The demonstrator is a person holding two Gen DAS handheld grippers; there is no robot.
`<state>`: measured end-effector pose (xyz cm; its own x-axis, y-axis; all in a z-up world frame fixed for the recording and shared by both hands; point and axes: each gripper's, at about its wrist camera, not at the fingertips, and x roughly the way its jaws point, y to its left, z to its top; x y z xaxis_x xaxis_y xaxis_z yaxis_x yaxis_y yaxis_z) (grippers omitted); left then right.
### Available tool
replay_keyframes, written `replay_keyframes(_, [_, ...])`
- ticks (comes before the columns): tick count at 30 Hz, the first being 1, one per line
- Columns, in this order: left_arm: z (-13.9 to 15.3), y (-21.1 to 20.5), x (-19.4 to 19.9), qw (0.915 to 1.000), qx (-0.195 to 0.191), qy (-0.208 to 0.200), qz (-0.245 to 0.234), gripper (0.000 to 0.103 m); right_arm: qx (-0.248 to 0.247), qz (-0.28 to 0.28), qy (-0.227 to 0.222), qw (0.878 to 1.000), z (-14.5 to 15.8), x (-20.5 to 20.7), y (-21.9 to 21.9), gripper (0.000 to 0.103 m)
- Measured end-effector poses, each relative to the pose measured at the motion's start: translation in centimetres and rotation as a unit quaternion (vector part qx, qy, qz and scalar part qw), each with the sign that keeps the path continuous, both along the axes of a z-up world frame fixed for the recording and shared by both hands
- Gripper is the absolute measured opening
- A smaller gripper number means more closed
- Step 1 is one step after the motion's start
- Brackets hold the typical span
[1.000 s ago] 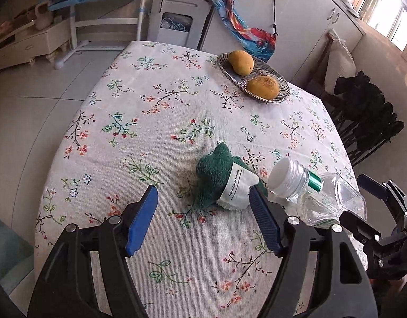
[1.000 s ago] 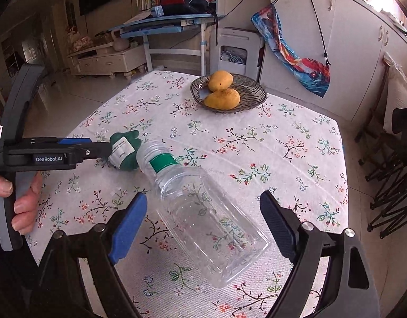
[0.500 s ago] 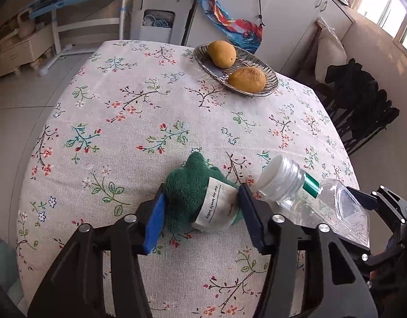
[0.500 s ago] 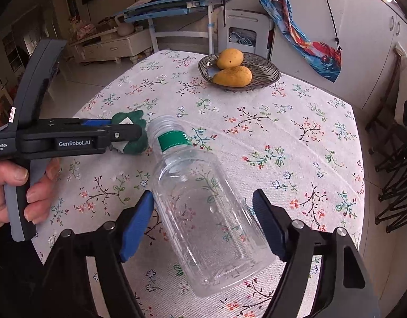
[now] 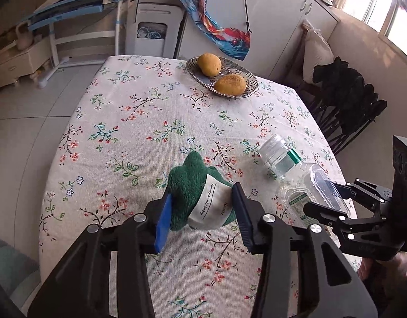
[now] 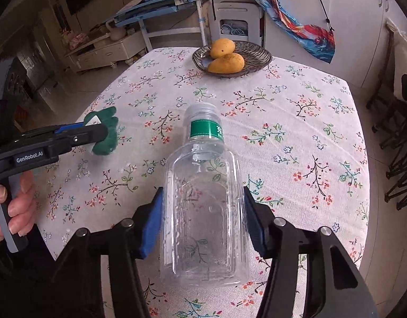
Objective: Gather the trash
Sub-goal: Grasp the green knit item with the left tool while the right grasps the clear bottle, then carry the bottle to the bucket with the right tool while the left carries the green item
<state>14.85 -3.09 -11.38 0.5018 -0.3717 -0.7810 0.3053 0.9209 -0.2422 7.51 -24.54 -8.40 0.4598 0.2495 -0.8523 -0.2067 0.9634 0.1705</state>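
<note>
L. gripper: fingers narrowed onto a green plush item w/ white paper band, pads pressed to both sides; in the rt. wrist view the same item shows at the tip of the L. gripper, near the counter's left edge; cannot tell whether it rests on the cloth or is raised. R. gripper: fingers closed against both flat sides of a clear plastic bottle, cap end pointing toward the far edge, green neck label visible; base nearest the camera. In the L. wrist view the bottle lies tilted just beside the plush item, toward the counter's right edge, w/ the R. gripper around its lower body. Counter covered by a floral cloth. Near the far edge: a patterned dish w/ two mangoes, well apart from both grippers. Person's hand wraps the L. gripper handle at the rt. wrist view's left side.
</note>
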Motion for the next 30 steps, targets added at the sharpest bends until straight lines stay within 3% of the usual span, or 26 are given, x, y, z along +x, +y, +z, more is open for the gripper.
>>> replay_keyframes(3, [0.5, 0.3, -1.6, 0.9998, 0.017, -0.014, 0.003, 0.042, 0.031, -0.017, -0.003, 0.999, 0.2, -0.2, -0.6, 0.055])
replay_keyframes(6, [1.4, 0.3, -3.5, 0.9982, 0.043, -0.042, 0.002, 0.042, 0.103, -0.044, -0.012, 0.994, 0.9, -0.9, -1.9, 0.055])
replay_keyframes(10, [2.5, 0.6, -5.8, 0.9965, 0.051, -0.066, 0.004, 0.042, 0.209, -0.067, -0.023, 0.975, 1.3, -2.8, -3.0, 0.055])
replay_keyframes(16, [3.3, 1.3, -8.6, 0.9953, 0.05, -0.082, 0.008, 0.042, 0.305, -0.078, -0.035, 0.949, 1.2, -5.8, -2.4, 0.055])
replay_keyframes(21, [3.8, 1.8, -10.9, 0.9941, 0.052, -0.095, 0.008, 0.042, 0.346, -0.08, -0.04, 0.934, 1.2, -7.8, -1.7, 0.055])
replay_keyframes(30, [4.0, 3.0, -14.6, 0.9924, 0.053, -0.11, 0.013, 0.043, 0.365, -0.066, -0.041, 0.928, 1.2, -10.7, -0.2, 0.055])
